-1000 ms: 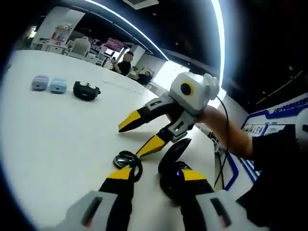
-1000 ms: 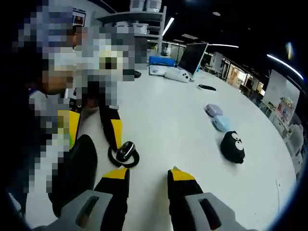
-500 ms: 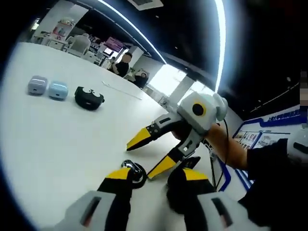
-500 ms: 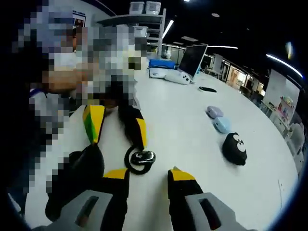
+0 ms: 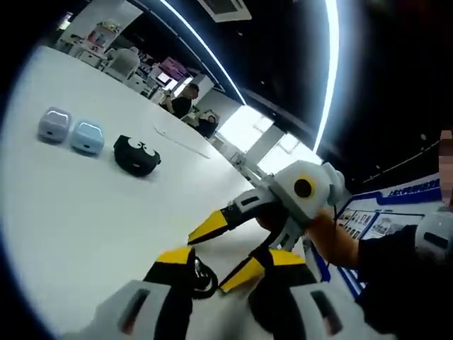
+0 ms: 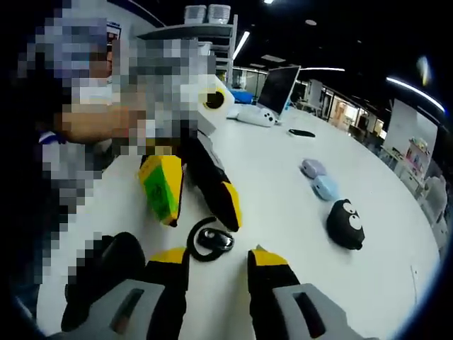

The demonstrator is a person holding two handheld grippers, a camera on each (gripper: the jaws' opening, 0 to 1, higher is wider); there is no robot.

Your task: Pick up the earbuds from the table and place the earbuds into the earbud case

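The earbud (image 6: 212, 242) lay on the white counter (image 6: 283, 191), just beyond the right gripper (image 6: 218, 263), whose jaws stood apart and empty. The left gripper (image 6: 199, 212) hovered right over it, jaws spread too. A black earbud case (image 6: 106, 273) sat nearby; three more cases (image 5: 88, 137) lay well apart.
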